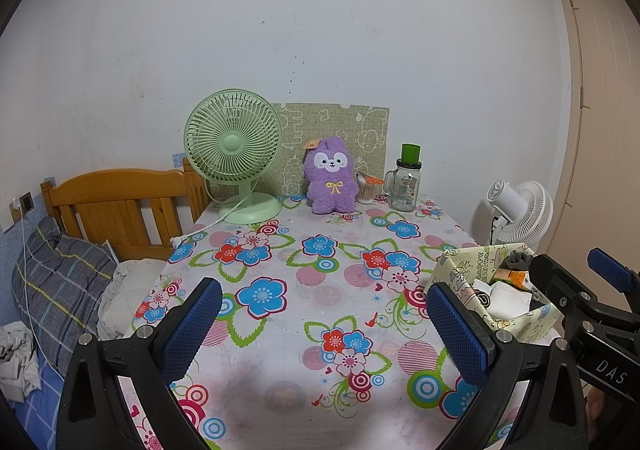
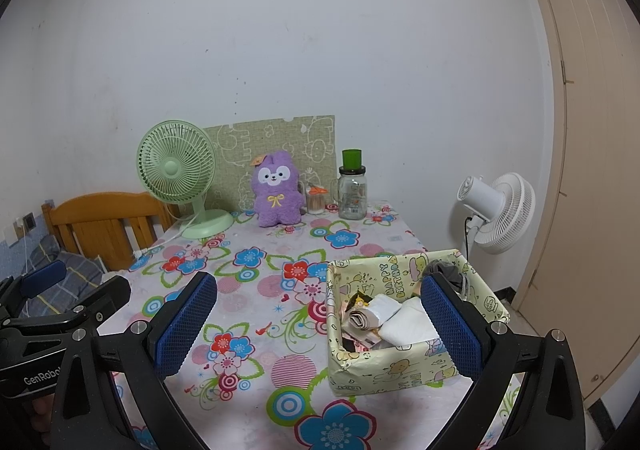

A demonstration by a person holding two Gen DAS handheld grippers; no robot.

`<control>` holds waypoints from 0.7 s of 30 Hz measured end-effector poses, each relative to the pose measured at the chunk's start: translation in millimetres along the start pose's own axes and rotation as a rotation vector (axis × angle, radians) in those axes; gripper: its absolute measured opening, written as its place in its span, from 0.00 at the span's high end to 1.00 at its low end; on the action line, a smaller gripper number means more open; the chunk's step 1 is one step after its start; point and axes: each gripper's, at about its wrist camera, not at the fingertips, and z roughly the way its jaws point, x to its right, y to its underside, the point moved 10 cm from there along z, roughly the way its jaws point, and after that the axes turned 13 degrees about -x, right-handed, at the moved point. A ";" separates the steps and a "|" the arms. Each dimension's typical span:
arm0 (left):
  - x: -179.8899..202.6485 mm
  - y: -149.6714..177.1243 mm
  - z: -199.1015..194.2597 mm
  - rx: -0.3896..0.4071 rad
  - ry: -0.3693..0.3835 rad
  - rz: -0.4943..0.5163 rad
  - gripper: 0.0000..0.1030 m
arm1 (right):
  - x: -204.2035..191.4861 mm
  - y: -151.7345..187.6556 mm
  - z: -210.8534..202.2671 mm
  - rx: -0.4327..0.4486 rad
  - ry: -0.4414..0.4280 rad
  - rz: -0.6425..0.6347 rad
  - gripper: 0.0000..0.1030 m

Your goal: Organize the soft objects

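Observation:
A purple plush rabbit [image 1: 330, 175] [image 2: 276, 190] sits upright at the far edge of the flowered table, against a green patterned board. A pale yellow box [image 2: 400, 370] [image 1: 460, 270] stands on the table's right side; it holds white folded cloths [image 2: 404, 324], a grey sock [image 2: 448, 274] and small packets. My left gripper [image 1: 324, 324] hovers open over the near middle of the table with nothing between its blue pads. Over the table's near right my right gripper [image 2: 316, 322] is also open and empty, its right finger [image 2: 452, 326] in front of the box.
A green desk fan [image 1: 234, 154] with its white cord stands at the back left. A glass jar with a green cup on top [image 1: 406, 184] and a cotton-swab holder [image 1: 366, 190] sit at the back right. A white floor fan [image 2: 496, 206] stands right of the table, a bed with wooden headboard [image 1: 116, 206] on the left.

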 end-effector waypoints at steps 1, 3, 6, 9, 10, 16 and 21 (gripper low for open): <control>0.0 -0.1 0.0 0.001 0.000 0.000 0.00 | 0.1 0.0 0.0 0.001 0.000 0.001 0.00; -0.1 -0.1 -0.1 0.001 0.000 0.000 0.00 | -0.2 -0.1 0.0 0.000 -0.001 0.000 0.00; 0.1 0.0 0.0 0.001 0.002 0.000 0.00 | 0.1 0.1 0.3 0.000 0.001 0.001 0.00; 1.3 0.0 1.3 0.000 0.002 0.000 0.00 | -0.2 -0.3 -0.3 0.002 -0.001 -0.002 0.00; 1.9 0.1 2.0 -0.002 0.002 0.000 0.00 | -0.2 -0.2 0.2 0.002 0.000 -0.001 0.00; 2.7 -0.1 3.2 -0.003 0.001 0.000 0.00 | 0.8 1.2 1.6 0.000 0.000 -0.001 0.00; 3.0 0.0 3.5 -0.004 0.003 0.001 0.00 | 1.0 1.3 2.2 -0.001 0.000 -0.001 0.00</control>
